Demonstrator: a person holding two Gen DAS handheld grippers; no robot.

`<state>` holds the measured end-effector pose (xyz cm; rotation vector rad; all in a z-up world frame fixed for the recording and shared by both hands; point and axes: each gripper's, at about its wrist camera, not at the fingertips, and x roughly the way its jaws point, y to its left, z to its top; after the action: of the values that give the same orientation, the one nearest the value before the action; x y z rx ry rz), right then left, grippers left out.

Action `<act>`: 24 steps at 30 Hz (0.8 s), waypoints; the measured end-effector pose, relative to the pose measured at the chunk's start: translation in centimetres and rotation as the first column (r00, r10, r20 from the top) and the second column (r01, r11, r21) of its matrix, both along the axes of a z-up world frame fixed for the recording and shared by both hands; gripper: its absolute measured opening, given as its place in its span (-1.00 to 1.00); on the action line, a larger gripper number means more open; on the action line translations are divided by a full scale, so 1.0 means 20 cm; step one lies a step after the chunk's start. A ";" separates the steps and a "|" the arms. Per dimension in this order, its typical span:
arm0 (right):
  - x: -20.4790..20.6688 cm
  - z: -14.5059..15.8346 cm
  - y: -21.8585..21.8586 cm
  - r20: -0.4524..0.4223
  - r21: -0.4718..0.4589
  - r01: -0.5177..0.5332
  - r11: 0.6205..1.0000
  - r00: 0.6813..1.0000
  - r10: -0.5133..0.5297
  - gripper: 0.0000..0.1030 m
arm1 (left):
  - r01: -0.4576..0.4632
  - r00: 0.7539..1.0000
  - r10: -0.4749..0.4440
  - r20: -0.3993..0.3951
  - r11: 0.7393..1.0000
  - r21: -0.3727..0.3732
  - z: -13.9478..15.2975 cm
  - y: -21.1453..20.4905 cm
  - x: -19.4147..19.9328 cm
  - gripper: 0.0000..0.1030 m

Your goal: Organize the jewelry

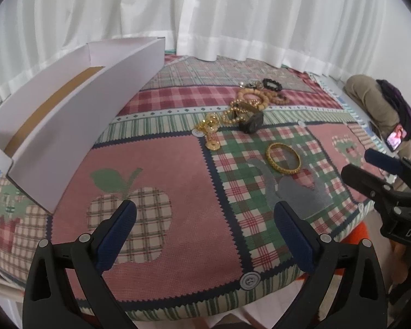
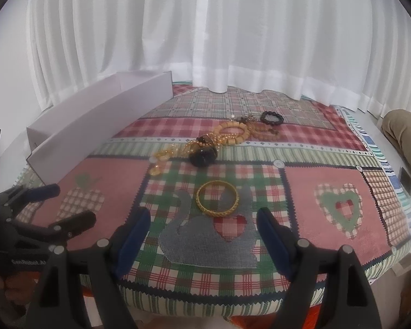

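A: Left hand-held gripper [image 1: 204,219]: fingers spread wide, nothing between the blue pads [image 1: 293,235]; hovering over the pink apple patch of the patchwork cloth [image 1: 178,246]. Right hand-held gripper [image 2: 202,230]: likewise spread, nothing pinched; poised above the grey teapot patch, just short of the gold bangle [image 2: 217,198].

B: Noted; location of the jewelry?

A: Gold bangle lying flat and alone on the green-and-red check, apart from the rest; also seen from the left wrist [image 1: 283,159]. Farther back, a tangled heap: gold chain with coin-like discs [image 2: 167,156] at the near left; dark lump-shaped piece [image 2: 204,155] touching the chain; wooden bead bracelet [image 2: 234,133] behind it; black bead bracelet [image 2: 272,118] at the far right of the heap, just beside the wooden beads. Small items at the heap's far edge too blurred to identify.

B: Storage?

A: White cardboard box [image 1: 76,126], open-topped, long and narrow, at the left edge of the cloth; brown floor visible inside from the left wrist; no jewelry seen on the visible part. Well apart from the heap.

B: Surroundings?

A: White curtains [image 2: 233,41] hanging behind the whole surface; a tan bundle with a dark purple item [image 1: 397,107] at the far right, off the cloth.
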<state>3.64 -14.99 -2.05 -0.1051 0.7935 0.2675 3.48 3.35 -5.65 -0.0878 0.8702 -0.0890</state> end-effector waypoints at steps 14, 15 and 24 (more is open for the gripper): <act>0.00 -0.02 -0.03 0.001 -0.005 0.010 1.000 1.000 -0.010 0.58 | -0.043 0.998 0.040 0.050 0.996 0.072 0.03 0.01 0.01 0.95; 0.00 -0.03 -0.04 0.001 -0.003 0.015 1.000 1.000 -0.015 0.58 | -0.040 0.998 0.036 0.046 0.996 0.077 0.02 0.00 0.02 0.95; 0.05 -0.09 -0.13 -0.030 0.003 0.070 0.998 0.997 -0.070 0.58 | -0.042 0.999 0.042 -0.009 0.998 0.048 -0.04 0.04 0.08 0.95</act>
<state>4.68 -17.69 -3.88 -0.0698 0.8245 0.2045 5.13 4.08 -6.52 -0.0621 0.8794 -0.0285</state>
